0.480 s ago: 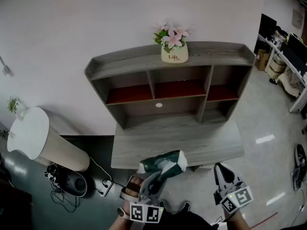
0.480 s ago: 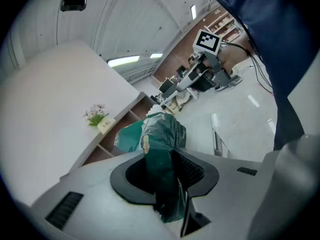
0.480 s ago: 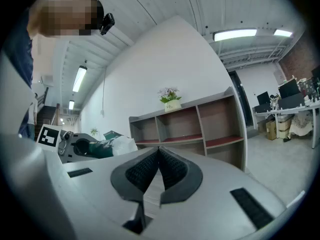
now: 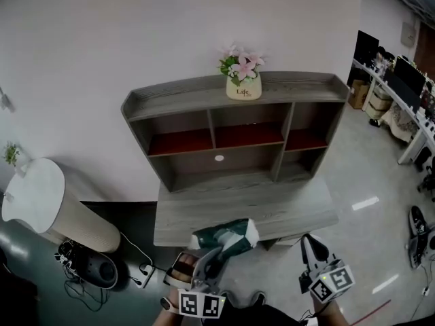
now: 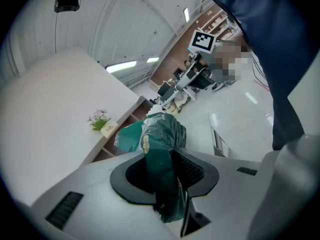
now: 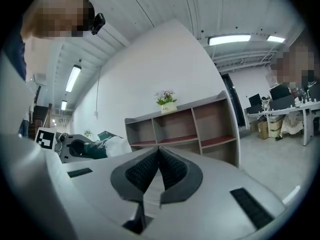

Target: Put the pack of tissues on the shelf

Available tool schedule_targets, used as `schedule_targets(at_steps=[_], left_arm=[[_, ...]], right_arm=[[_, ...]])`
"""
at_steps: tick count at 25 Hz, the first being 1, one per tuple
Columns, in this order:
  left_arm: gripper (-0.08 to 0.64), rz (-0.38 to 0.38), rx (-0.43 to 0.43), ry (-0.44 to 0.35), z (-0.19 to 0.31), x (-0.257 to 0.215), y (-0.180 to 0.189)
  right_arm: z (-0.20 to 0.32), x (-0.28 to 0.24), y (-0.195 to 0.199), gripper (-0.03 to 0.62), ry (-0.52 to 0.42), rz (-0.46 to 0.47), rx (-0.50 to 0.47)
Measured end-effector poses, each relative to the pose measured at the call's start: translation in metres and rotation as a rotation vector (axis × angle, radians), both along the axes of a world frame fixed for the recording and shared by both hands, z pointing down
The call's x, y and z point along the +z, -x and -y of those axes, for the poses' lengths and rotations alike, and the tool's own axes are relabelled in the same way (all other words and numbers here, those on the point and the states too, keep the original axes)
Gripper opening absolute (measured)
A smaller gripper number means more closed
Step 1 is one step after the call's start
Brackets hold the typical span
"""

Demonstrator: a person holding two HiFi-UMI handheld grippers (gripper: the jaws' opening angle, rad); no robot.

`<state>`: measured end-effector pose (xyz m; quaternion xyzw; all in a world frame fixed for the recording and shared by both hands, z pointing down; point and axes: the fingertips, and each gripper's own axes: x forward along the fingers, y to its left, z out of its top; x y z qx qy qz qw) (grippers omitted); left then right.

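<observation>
Facing the grey wooden shelf [image 4: 238, 124], I see it standing against the white wall at the back of a matching grey surface [image 4: 272, 206]. Its compartments open toward me, and the upper three have red floors. Left of it, on the floor, stands a white-topped round stand [image 4: 41, 199]. The green and white pack of tissues [image 4: 228, 238] is in the air over the surface's near edge, in front of the shelf and not yet on it. My left gripper [image 4: 216, 251] holds it from my side. In the left gripper view its fingers [image 5: 192, 170] are clamped on the green wrapper, with the bulk of the pack sticking out past their tips. My right gripper [image 4: 310, 242] hangs off the surface's near right corner, well apart from the pack. Its fingers [image 6: 142, 171] are pressed together with nothing between them. A small pot of pink flowers [image 4: 243, 85] sits on the shelf's top board.
</observation>
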<state>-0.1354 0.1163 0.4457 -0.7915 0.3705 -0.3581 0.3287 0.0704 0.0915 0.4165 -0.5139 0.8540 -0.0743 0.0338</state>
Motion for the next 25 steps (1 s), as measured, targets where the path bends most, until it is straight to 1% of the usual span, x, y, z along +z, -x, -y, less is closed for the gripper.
schedule_targets(at_steps=[5, 9, 11, 19, 25], left_arm=[[0.124, -0.007, 0.012, 0.006, 0.0, -0.002, -0.008], [0.124, -0.013, 0.004, 0.004, 0.003, -0.006, -0.016], [0.124, -0.009, -0.004, 0.002, 0.004, -0.007, -0.021], [0.124, 0.005, -0.037, -0.013, 0.002, -0.007, -0.053], [0.124, 0.016, -0.048, 0.011, -0.004, 0.001, -0.068]], right_arm=[[-0.008, -0.008, -0.006, 0.011, -0.031, 0.007, 0.007], [-0.012, -0.016, -0.015, 0.011, -0.067, -0.015, 0.009], [-0.012, -0.017, -0.023, 0.011, -0.076, -0.007, 0.01], [-0.014, -0.014, -0.068, 0.011, -0.084, 0.023, 0.01], [-0.015, -0.005, -0.087, 0.011, -0.063, 0.036, 0.004]])
